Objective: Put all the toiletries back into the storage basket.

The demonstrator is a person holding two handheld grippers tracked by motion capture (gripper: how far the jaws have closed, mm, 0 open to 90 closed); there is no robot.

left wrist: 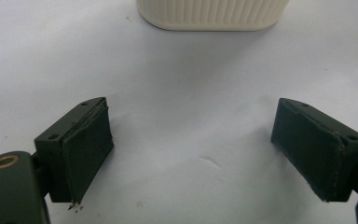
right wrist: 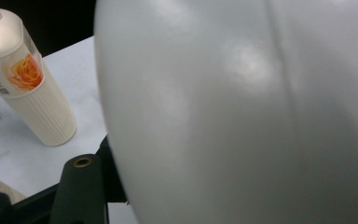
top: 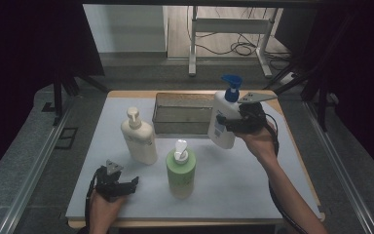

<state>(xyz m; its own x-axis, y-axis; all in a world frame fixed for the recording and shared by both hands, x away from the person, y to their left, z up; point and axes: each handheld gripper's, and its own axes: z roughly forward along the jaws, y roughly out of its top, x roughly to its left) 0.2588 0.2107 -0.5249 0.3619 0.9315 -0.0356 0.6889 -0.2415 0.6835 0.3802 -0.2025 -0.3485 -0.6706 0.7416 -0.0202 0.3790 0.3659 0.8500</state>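
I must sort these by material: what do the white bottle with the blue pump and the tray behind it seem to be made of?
White bottle with the blue pump, held in the right gripper: probably plastic, smooth and semi-glossy; soft highlights and a faint mould seam show in the right gripper view. Tray: seemingly metal, dull grey-brown with thin straight walls, though dim light leaves it open.

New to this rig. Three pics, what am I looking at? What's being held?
No robot here: a person holds a handheld two-jaw tool in each hand. The high view looks down on the table; the other two come from cameras riding on each tool. The right gripper is shut on a white bottle with a blue pump, tilted and lifted near a grey bin; in the right gripper view that bottle's body is pressed close to the lens. The left gripper rests open on the white sheet, its fingers holding nothing. A cream pump bottle and a green one stand upright.
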